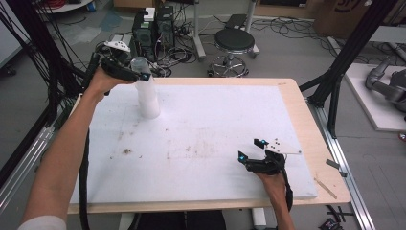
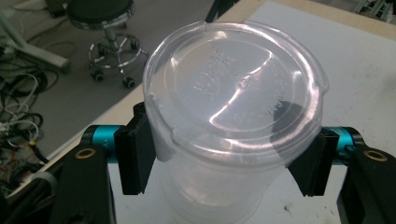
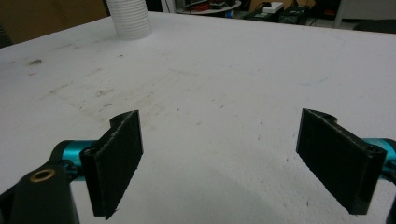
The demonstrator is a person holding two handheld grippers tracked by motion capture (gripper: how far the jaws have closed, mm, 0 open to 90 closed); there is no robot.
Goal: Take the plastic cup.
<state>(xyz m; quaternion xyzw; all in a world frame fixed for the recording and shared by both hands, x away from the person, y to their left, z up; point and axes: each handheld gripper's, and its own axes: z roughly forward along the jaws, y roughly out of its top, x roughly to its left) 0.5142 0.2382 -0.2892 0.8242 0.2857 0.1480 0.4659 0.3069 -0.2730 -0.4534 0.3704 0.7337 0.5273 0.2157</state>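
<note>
One clear cup (image 2: pixel 233 107) pinched in my left claw (image 1: pixel 130 72), coming off the stack (image 1: pixel 148 98) at 11 o'clock. Right claw (image 1: pixel 251 149) wide open, empty. Next: lift clear.

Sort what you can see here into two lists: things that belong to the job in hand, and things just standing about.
Part of the job:
- clear plastic cup, upside down, topmost of the stack
- stack of white cups on the table
- left gripper, shut on the clear cup
- right gripper, open, empty, low over the white board

Standing about:
- round stool
- computer towers and floor cables
</note>
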